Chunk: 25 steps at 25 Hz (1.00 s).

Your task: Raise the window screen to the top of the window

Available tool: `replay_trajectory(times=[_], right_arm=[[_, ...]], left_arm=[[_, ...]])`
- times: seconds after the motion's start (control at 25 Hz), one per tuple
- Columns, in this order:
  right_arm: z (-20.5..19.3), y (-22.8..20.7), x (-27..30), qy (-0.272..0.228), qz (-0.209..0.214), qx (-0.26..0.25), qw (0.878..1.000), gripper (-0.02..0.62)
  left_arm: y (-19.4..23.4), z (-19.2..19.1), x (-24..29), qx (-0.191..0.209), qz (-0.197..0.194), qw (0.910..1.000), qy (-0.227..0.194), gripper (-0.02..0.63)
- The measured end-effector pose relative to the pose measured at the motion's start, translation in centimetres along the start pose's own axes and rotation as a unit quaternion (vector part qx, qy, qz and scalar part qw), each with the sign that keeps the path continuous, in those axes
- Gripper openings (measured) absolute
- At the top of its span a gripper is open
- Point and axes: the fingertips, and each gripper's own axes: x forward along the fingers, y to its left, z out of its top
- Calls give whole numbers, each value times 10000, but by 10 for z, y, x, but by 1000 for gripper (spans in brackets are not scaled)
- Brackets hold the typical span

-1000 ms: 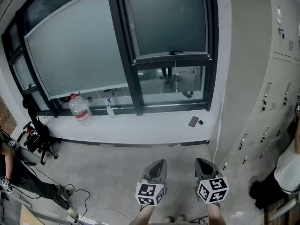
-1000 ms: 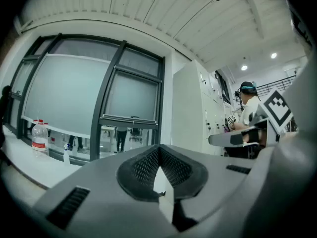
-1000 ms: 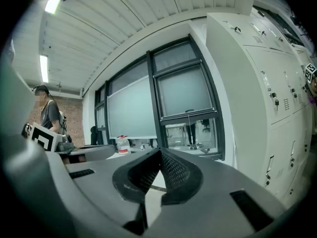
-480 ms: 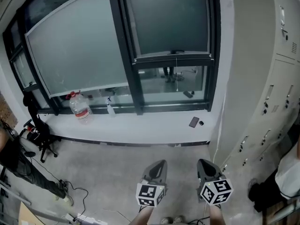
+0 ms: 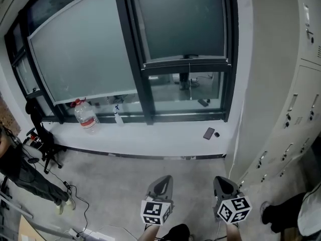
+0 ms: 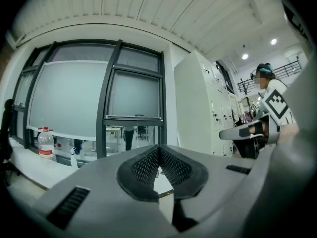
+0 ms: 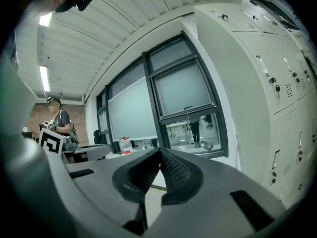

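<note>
Left gripper (image 5: pixel 164 181): jaws pressed together, nothing between them. Right gripper (image 5: pixel 222 181): likewise closed and empty. Both are held low and side by side, tips toward the window (image 5: pixel 133 59), well apart from it over the floor. Judged an approach stance, task not begun; jaws probably closed because nothing needs carrying on the way. Screen (image 5: pixel 180 24) sits in the window's right section, flat to the frame, covering its upper part. Its bottom rail (image 5: pixel 185 60) lies below the section's middle, with clear glass under it. The rail's long axis is horizontal, from one frame edge to the other; travel would be vertical. Cord (image 5: pixel 189 82) hangs from the rail's middle toward the sill (image 5: pixel 150 137). Rail or cord is the likely grasp point; jaws must open first. Phone (image 5: pixel 208 133) lies at the sill's right end and bottle (image 5: pixel 85 115) near its left end, both off the path.
</note>
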Motion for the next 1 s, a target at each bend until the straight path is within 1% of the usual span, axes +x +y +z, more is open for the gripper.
replay_trajectory(times=[0.08, 0.2, 0.32, 0.48, 0.6, 0.84, 1.0], right_arm=[[3, -4, 10, 60, 70, -58, 9999, 3], [7, -16, 32, 112, 124, -247, 9996, 3], [10, -38, 69, 73, 66, -193, 9998, 3], [24, -62, 138, 54, 197, -49, 9998, 3], [44, -82, 195, 53, 252, -59, 9997, 3], [88, -120, 291, -30, 110, -204, 9997, 3], [106, -145, 336, -53, 13, -262, 9996, 3]], left_arm=[[5, 5, 11, -35, 62, 10000, -35, 3], [10, 6, 34, 19, 61, 10000, -54, 3], [24, -3, 69, 71, 42, 10000, -32, 3], [65, -6, 129, 17, 164, 9999, -50, 3], [99, 3, 183, -38, 207, 9997, -93, 3], [160, 36, 278, 102, 160, 9994, -301, 3], [191, 47, 325, 202, 166, 9993, -278, 3]])
